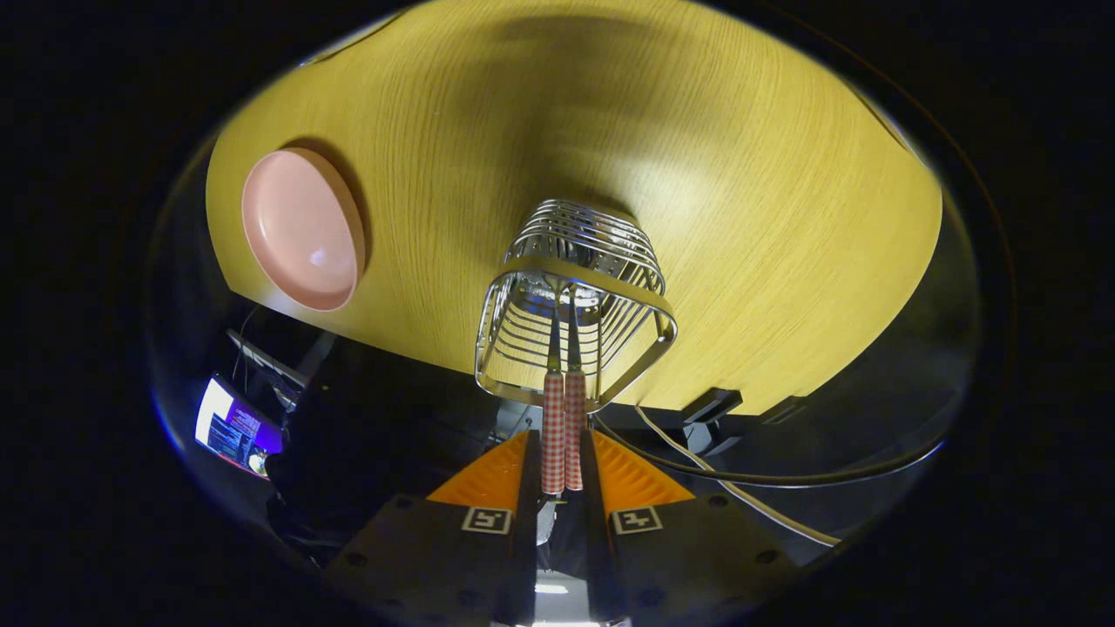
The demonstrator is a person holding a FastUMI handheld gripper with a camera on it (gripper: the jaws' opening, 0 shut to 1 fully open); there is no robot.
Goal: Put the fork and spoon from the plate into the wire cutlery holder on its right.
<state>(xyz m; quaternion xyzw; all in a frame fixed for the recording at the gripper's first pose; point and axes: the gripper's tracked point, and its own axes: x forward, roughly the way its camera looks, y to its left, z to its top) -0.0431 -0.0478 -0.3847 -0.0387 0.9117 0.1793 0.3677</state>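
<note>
My gripper [563, 477] is shut on two red-and-white checked handles [563, 431], those of the fork and spoon, held side by side between the fingers. Their metal shafts [563, 331] reach down into the wire cutlery holder [571, 300], which stands on the wooden table just ahead of the fingers. The working ends are hidden among the wires, so I cannot tell fork from spoon. A pink plate [300, 228] lies bare on the table beyond and to the left of the holder.
The wooden table [740, 192] spreads around the holder; its edge runs just under the holder's near side. Beyond that edge are a white cable [740, 492], a dark cable, a black clamp [710, 418] and a lit screen [233, 427].
</note>
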